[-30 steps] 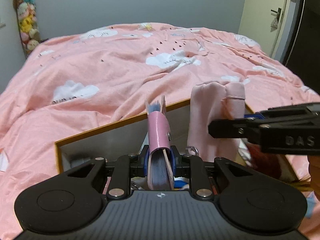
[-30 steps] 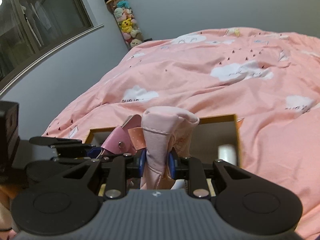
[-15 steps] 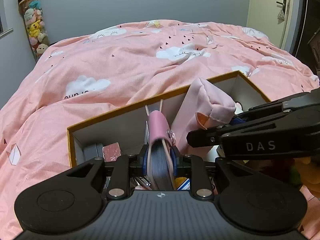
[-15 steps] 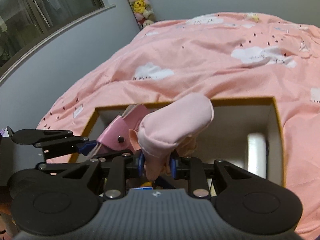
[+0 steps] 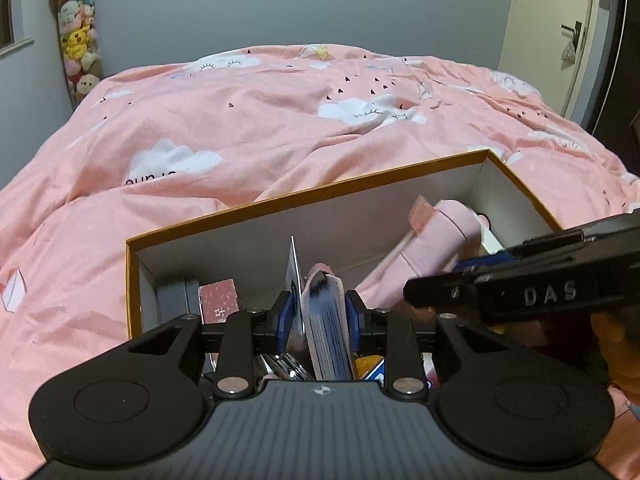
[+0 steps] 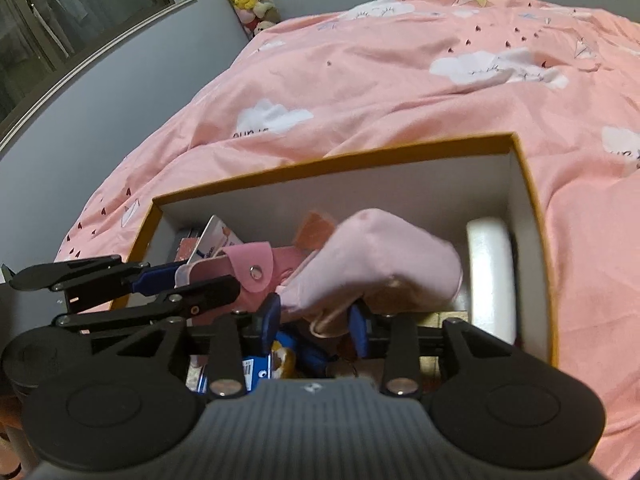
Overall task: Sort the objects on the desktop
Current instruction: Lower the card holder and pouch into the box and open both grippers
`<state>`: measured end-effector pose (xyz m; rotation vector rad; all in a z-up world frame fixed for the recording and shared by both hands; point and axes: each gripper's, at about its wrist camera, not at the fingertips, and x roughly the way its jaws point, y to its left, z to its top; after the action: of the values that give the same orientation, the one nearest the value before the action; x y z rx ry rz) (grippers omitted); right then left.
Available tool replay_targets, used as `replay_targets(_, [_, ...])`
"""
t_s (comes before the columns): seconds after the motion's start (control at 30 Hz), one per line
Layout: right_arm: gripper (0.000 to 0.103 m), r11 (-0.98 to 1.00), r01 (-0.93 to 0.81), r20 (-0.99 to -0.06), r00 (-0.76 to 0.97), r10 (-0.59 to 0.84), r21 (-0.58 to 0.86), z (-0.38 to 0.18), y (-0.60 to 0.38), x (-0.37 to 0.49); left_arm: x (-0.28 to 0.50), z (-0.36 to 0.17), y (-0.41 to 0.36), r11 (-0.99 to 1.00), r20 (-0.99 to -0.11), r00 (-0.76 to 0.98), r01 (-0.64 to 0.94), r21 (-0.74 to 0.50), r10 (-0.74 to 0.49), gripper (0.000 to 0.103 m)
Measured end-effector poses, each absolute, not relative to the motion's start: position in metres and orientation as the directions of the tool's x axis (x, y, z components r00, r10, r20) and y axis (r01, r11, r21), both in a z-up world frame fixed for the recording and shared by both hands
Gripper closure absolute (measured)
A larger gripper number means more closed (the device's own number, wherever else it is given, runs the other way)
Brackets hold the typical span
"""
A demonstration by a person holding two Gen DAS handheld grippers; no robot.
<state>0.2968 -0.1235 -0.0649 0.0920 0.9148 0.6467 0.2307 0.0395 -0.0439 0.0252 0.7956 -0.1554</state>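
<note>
An open box with an orange rim [image 5: 304,196] [image 6: 332,158] lies on the pink bed. My left gripper [image 5: 320,312] is shut on a pink snap-flap notebook [image 5: 326,320], held just inside the box; the notebook also shows in the right wrist view [image 6: 248,264]. My right gripper [image 6: 316,320] has its jaws parted around a pale pink cloth pouch [image 6: 380,264], which sags into the box; the pouch also shows in the left wrist view [image 5: 436,248]. Whether the pads still press the pouch is unclear.
Inside the box lie a white cylinder [image 6: 490,276] at the right wall, a dark red booklet [image 5: 218,300], a grey case [image 5: 176,300] and blue-and-white packets [image 6: 256,368]. The pink cloud-print quilt [image 5: 280,128] surrounds the box. Plush toys [image 5: 78,48] hang on the far wall.
Both grippers have lowered their items from above the rim into the box. The right gripper's jaws have parted and the pouch has tipped over to the right.
</note>
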Motion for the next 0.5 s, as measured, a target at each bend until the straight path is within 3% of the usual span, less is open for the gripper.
replay_targets(0.4, [0.059,0.844,-0.452,-0.708,0.492,0.506,0.288,-0.059,-0.131,0.298,0.206,-0.034,0.046,0.985,-0.687,0.709,0.155,-0.072,-0.162,0.069])
replay_targets(0.5, [0.06,0.84,-0.465,-0.717,0.482,0.504,0.279,-0.063,-0.127,0.295,0.207,-0.036,0.044,0.985,-0.69,0.706,0.159,-0.065,-0.159,0.075])
